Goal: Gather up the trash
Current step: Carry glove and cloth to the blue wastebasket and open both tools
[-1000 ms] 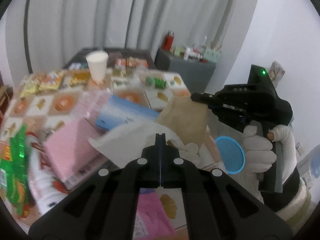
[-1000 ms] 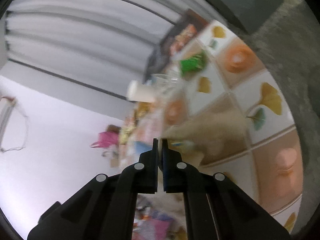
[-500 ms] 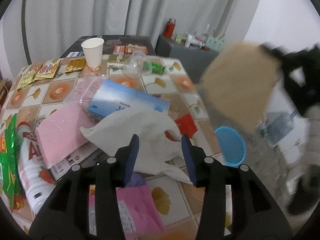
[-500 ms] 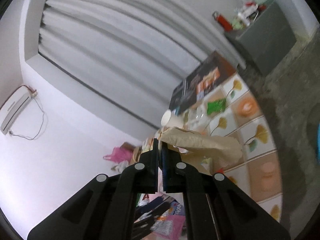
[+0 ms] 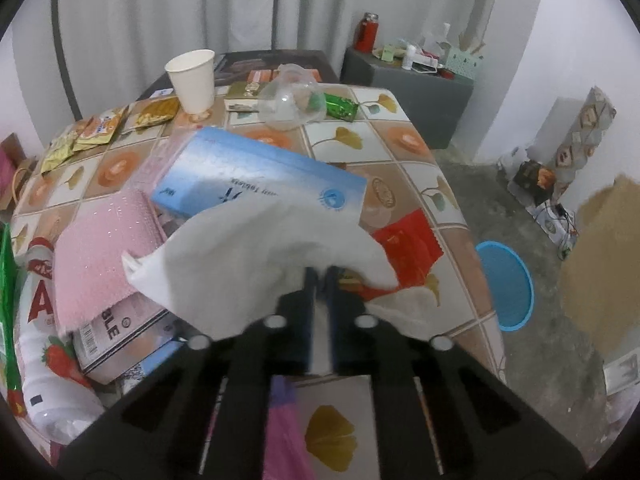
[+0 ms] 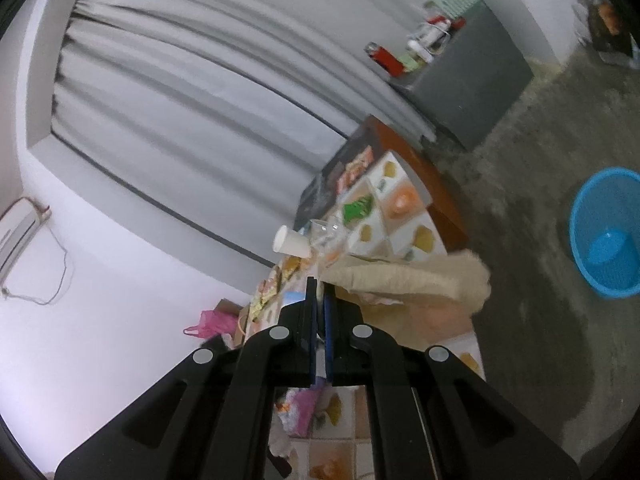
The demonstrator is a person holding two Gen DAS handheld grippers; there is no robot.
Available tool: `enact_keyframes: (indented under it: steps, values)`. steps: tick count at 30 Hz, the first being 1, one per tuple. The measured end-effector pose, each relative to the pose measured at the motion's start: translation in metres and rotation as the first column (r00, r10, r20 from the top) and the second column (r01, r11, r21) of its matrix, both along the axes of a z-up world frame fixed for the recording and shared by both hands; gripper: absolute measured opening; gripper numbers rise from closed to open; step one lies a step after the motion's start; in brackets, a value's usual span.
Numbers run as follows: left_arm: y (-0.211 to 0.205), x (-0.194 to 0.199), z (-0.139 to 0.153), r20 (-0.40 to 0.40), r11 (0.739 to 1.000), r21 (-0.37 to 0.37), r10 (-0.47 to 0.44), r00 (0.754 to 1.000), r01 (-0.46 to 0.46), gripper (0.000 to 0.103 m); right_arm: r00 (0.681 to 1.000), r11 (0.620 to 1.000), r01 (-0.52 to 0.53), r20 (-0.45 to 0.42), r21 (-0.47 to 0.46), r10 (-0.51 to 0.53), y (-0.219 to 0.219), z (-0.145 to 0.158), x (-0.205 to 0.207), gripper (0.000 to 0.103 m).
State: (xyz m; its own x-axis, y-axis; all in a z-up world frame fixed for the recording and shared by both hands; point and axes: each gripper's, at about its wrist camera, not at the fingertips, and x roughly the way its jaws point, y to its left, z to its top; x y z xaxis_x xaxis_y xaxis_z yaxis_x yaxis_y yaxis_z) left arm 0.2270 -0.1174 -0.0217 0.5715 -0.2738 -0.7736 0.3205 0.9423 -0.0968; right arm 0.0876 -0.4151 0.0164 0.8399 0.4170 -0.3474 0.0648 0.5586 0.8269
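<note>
The left gripper (image 5: 320, 280) was closed on a crumpled white tissue (image 5: 256, 252), its jaws nearly together with the paper pinched between them. The tissue hung above the near part of the tiled table (image 5: 372, 148), draped in front of a blue box (image 5: 256, 176) and a pink pack (image 5: 100, 248). A red wrapper (image 5: 408, 236) lay just right of the tissue. At the far end stood a white paper cup (image 5: 192, 80), a clear plastic cup (image 5: 292, 98) on its side and a green wrapper (image 5: 340, 106).

The right gripper (image 6: 319, 292) was clamped on a brown paper bag (image 6: 412, 278), held off the table's right edge. A blue basket (image 6: 606, 232) stood on the concrete floor, well apart from the bag, to its right.
</note>
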Motion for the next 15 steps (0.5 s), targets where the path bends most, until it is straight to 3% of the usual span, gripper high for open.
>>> enact_keyframes:
  steps: [5, 8, 12, 15]
  values:
    - [0.014, -0.013, 0.012, 0.028, 1.0, -0.016, 0.021, 0.999, -0.02, 0.001, 1.0, 1.0, 0.013, -0.018, 0.007, -0.013, -0.012, -0.012, -0.002, 0.003]
    - [0.02, -0.032, 0.04, 0.086, 1.0, -0.026, 0.001, 0.996, 0.001, 0.001, 0.999, 0.999, 0.047, -0.01, 0.006, -0.047, -0.03, -0.015, -0.01, 0.003]
    - [0.003, -0.056, 0.092, 0.203, 0.992, -0.064, -0.093, 0.975, 0.108, 0.001, 0.992, 0.992, 0.127, -0.014, 0.027, -0.127, -0.062, -0.026, -0.024, 0.003]
    - [-0.029, -0.062, 0.118, 0.223, 0.961, -0.142, -0.204, 0.953, 0.239, 0.001, 0.981, 0.981, 0.193, -0.023, 0.027, -0.192, -0.085, -0.035, -0.038, 0.003]
